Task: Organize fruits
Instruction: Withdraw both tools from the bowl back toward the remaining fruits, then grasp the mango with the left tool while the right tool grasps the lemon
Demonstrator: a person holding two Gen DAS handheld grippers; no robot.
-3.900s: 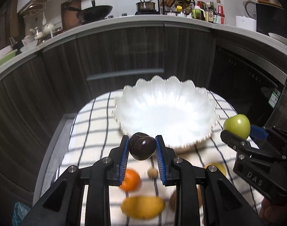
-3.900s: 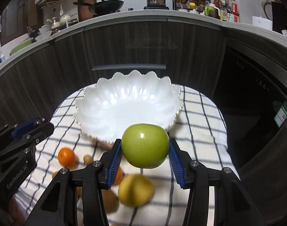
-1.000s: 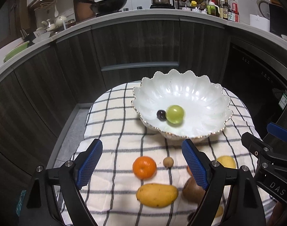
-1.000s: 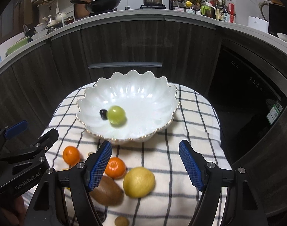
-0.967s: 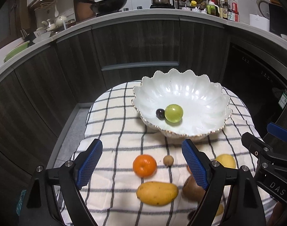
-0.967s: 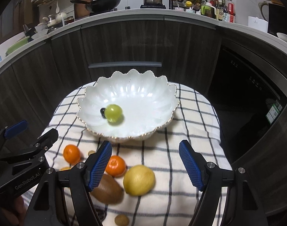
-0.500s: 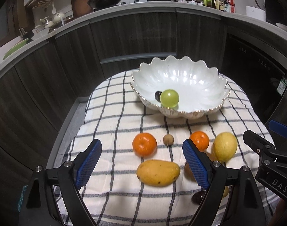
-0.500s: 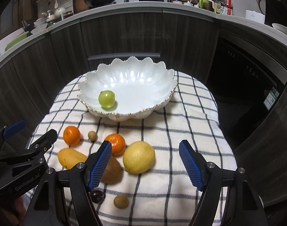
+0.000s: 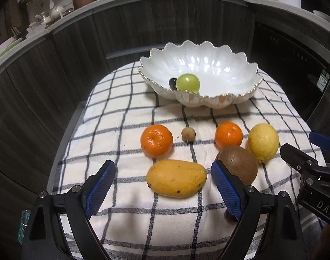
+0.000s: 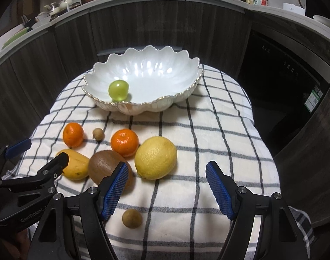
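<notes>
A white scalloped bowl (image 9: 230, 101) (image 10: 143, 106) at the far end of the checked cloth holds a green apple (image 9: 187, 83) (image 10: 118, 90) and a dark plum (image 9: 172, 82). Nearer lie two oranges (image 9: 156, 140) (image 9: 228, 134), a small brown longan (image 9: 188, 134), a lemon (image 9: 263, 142) (image 10: 155, 157), a kiwi (image 9: 238, 163) (image 10: 106, 166) and a mango (image 9: 176, 178) (image 10: 75, 164). My left gripper (image 9: 163, 171) hangs over the mango, jaws still opening, touching nothing. My right gripper (image 10: 167, 169) stands open just before the lemon, empty.
A second longan (image 10: 132, 218) lies on the cloth near the right gripper, and a small dark fruit (image 9: 228, 215) peeks out behind the left gripper's right finger. Dark cabinets (image 9: 143, 21) curve behind the table. The cloth's right side (image 10: 225, 134) is bare.
The plum and apple I held earlier now lie in the bowl. Over the last second both grippers sank and drew back toward the loose fruits, which now look larger.
</notes>
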